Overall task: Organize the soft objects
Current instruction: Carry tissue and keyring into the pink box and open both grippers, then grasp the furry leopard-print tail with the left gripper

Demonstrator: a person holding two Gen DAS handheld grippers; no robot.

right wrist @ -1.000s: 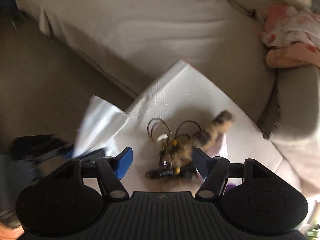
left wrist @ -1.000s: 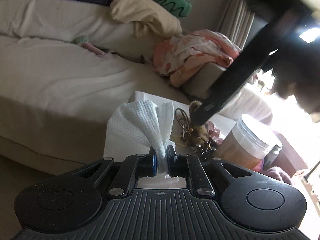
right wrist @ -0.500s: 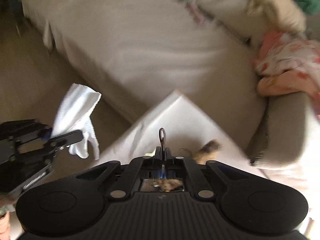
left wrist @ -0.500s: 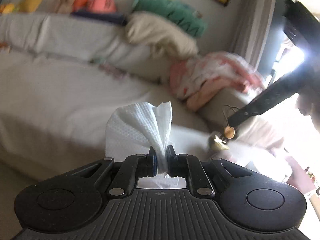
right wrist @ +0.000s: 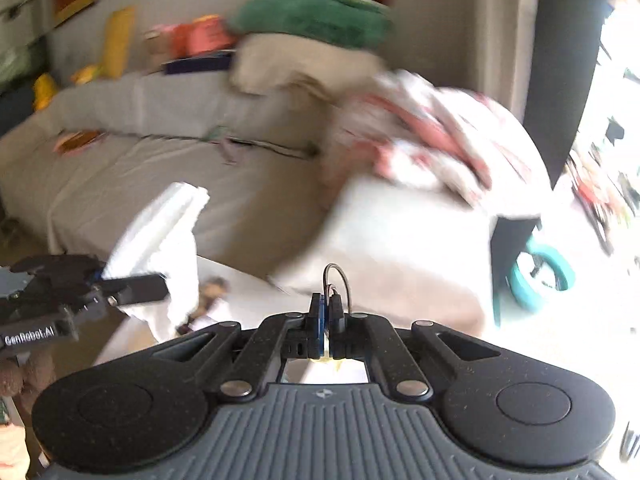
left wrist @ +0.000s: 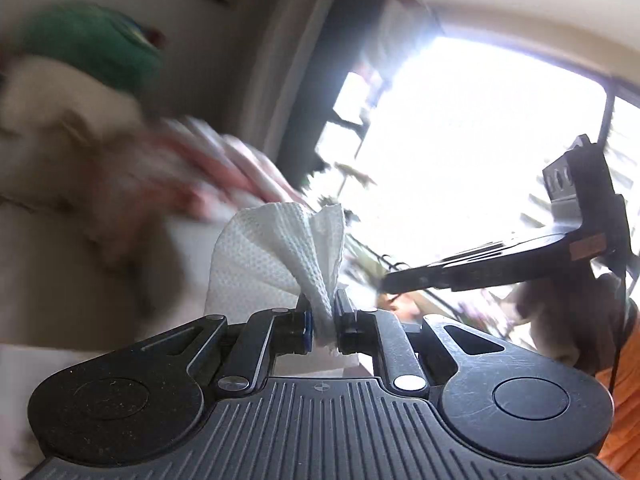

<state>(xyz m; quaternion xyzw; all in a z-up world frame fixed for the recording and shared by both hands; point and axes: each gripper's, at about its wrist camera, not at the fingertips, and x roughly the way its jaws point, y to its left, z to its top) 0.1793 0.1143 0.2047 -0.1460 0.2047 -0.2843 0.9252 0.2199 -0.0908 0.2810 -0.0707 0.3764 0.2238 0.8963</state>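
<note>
The paper towel [left wrist: 276, 256] was white with a dimpled emboss; the cushion [right wrist: 316, 16] green; the crumpled blanket [right wrist: 432, 140] white with pink-red patches; the sofa [right wrist: 160, 168] beige.

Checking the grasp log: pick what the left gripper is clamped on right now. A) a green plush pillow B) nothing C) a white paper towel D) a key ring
C: in the left wrist view the left gripper pinches a bunched white paper towel between its closed fingers.
</note>
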